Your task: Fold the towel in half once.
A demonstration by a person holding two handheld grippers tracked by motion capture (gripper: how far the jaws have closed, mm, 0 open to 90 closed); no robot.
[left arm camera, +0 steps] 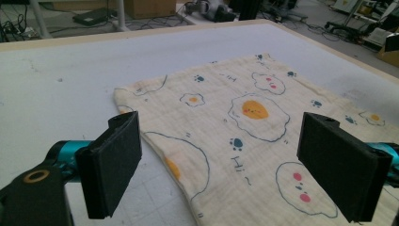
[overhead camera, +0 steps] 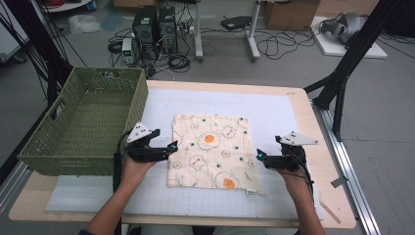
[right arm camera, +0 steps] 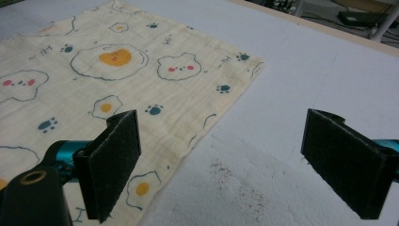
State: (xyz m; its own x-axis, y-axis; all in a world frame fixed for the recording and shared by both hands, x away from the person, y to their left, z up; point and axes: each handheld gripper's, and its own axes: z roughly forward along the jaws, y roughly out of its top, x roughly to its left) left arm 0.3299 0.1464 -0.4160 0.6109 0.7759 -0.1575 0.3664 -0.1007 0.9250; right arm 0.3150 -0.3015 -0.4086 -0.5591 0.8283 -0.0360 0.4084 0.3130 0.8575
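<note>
A green basket (overhead camera: pixel 83 122) stands at the bench's (overhead camera: pixel 293 98) left edge. Beside it, the left gripper (overhead camera: pixel 169 147), jaws wide open, hovers at the left edge of a cloth (overhead camera: pixel 213 152) lying flat mid-bench on a white mat (overhead camera: pixel 274 112). The right gripper (overhead camera: pixel 261 156), jaws equally open, hovers at the cloth's right edge.

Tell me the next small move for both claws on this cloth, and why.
Probably lower each claw onto its near edge and close. The printed cloth lies flat and ungripped; the left claw and right claw hover open at opposite side edges, jaws straddling the hems.
</note>
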